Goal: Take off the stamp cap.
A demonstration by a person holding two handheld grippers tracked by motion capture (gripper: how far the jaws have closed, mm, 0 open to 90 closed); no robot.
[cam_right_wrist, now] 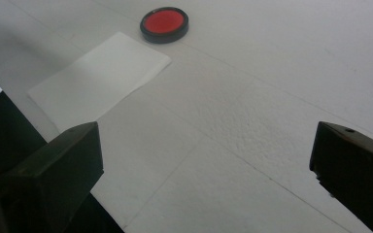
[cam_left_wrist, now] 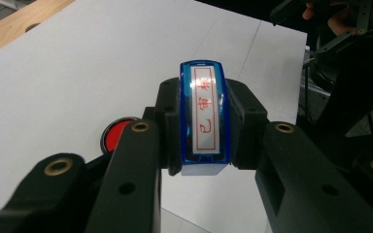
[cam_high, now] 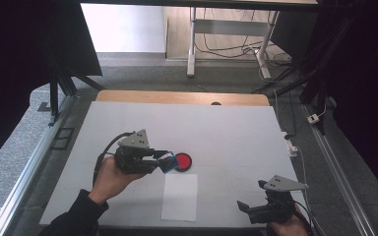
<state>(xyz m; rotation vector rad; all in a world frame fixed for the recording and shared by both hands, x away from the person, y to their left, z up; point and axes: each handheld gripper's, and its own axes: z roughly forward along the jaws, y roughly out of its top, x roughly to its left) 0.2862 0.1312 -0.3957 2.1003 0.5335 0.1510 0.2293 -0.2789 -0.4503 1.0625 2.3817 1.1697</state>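
stamp (cam_left_wrist: 202,121): blue glossy body, clear top window over a white label with a red frame and red characters, too stylised to read
stamp place: held above the counter (cam_high: 226,128), near its middle, just left of the ink pad (cam_high: 182,161)
left tongs (cam_high: 166,161): clamped on the stamp, one jaw on each long side; a hand (cam_high: 109,178) grips the body, grey three-cornered plate on top
right tongs (cam_high: 248,209): jaws wide apart, nothing between them, low at the near right corner of the counter
ink pad: round, black rim, red centre, lid off; no brand visible
paper (cam_high: 179,196): blank white sheet, near edge of the counter, just in front of the ink pad, not touching it
high view: both tongs together, the wood strip at the far edge of the counter, floor and desk legs beyond
left gripper view: label close up; ink pad (cam_left_wrist: 114,135) peeks from behind the left jaw, mostly hidden
right gripper view: ink pad (cam_right_wrist: 164,24) and paper (cam_right_wrist: 99,75) from the side, paper corner near the pad; jaws at both lower corners
writing: nothing legible anywhere but the stamp label
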